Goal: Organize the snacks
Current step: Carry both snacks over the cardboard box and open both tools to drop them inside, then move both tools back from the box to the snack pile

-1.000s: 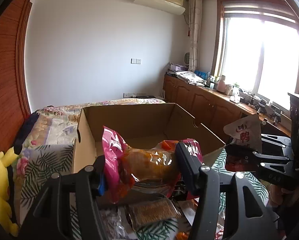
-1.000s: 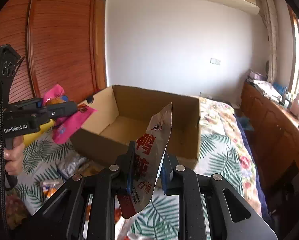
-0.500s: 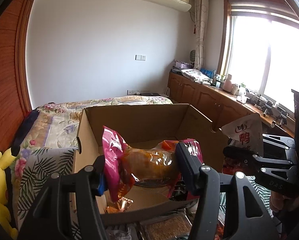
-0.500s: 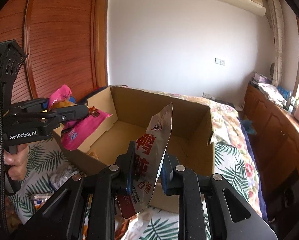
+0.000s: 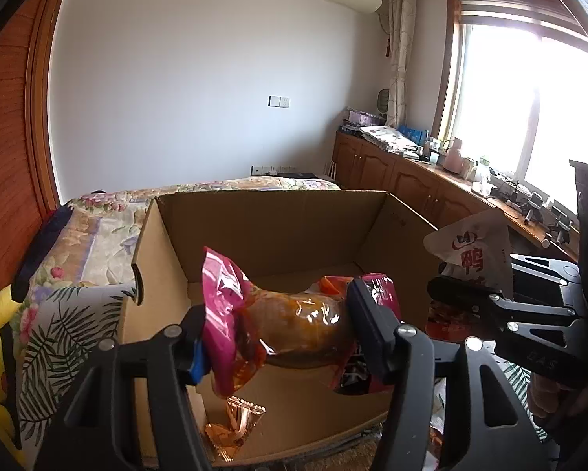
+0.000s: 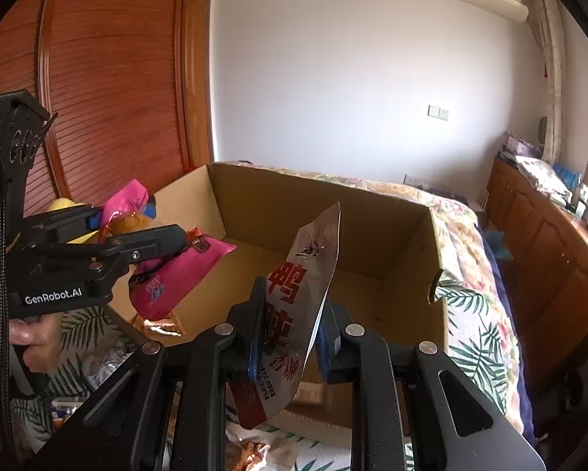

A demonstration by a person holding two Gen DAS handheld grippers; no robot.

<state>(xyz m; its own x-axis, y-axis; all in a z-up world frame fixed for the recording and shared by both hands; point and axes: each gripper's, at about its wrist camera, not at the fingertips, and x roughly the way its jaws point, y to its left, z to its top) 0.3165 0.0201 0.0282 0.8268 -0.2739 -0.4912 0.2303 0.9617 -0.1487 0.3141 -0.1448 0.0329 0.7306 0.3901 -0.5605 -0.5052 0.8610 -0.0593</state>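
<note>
In my left gripper point(image 5: 282, 337) I'm grasping a pink snack packet point(image 5: 294, 322) crosswise, its clear orange middle pressed between both pads and its pink ends sticking out at 9 and 3 o'clock; the jaws have just been easing a little wider, with the packet between them. It hangs over the near left corner of the open cardboard box point(image 5: 278, 231), which fills the view toward 12 o'clock. On the box floor, at 6 o'clock under the packet, lies a small copper-coloured wrapper point(image 5: 235, 428). My right gripper point(image 6: 290, 329) is clenched on a silver pouch with red characters point(image 6: 299, 298), which stands upright from the pads, tip at 12 o'clock, over the box's near wall. From the right wrist, the left gripper and its packet sit at 9 o'clock. The box rests on a leaf-print bedspread point(image 6: 478, 337)
</note>
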